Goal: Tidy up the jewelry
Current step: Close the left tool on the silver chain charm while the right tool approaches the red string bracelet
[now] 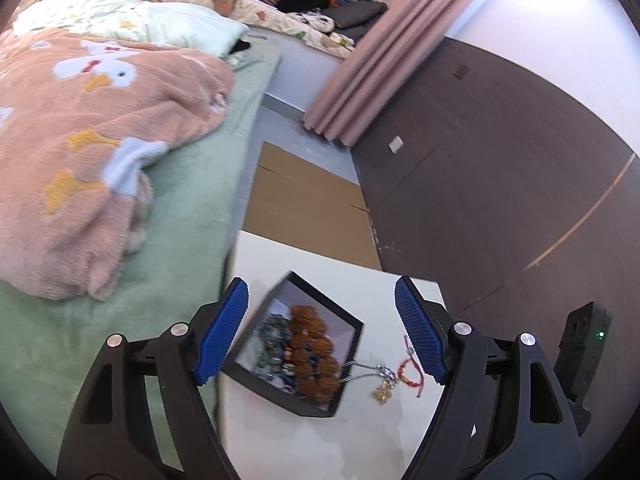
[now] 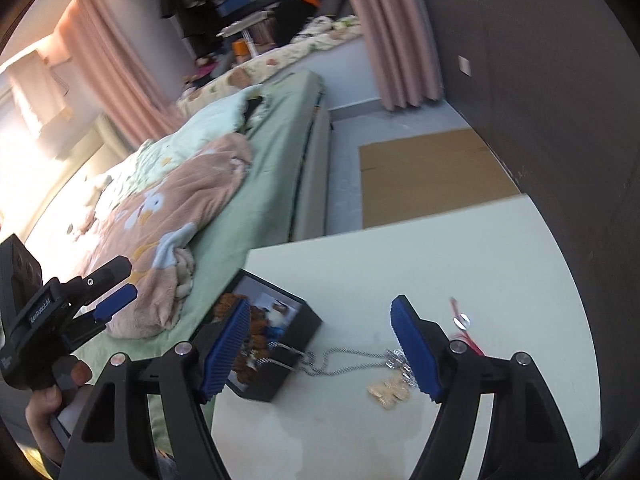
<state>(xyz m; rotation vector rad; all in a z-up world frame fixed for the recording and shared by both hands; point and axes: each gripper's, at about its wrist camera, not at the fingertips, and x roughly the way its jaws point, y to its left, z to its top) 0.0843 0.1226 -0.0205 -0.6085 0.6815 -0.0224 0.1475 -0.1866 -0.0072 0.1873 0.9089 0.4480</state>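
Left gripper point(image 1: 320, 332): its two blue fingers are spread wide apart and pinch nothing. It sits at the bottom of the left wrist view, up above the table.
Right gripper point(image 2: 320, 350): its jaws are spread wide too, with nothing between the pads. It fills the bottom of the right wrist view.
Black box point(image 1: 352, 326): low in the middle of the left wrist view, on the white table point(image 1: 304, 248), near the table's left edge.
Brown beads point(image 1: 312, 352): piled inside the box, with some green and blue beads beside them.
Silver chain point(image 2: 348, 358): one end hangs in the box, and the rest runs over the box wall onto the table.
Gold charm point(image 2: 390, 390): on the table, right of the box, near the chain's end.
Red string bracelet point(image 1: 412, 372): on the table, right of the charm.
Bed point(image 1: 180, 216): green sheet on the left side, with a pink duck blanket point(image 1: 92, 140) on top.
Cardboard point(image 1: 304, 204): flat on the floor in the middle, past the table.
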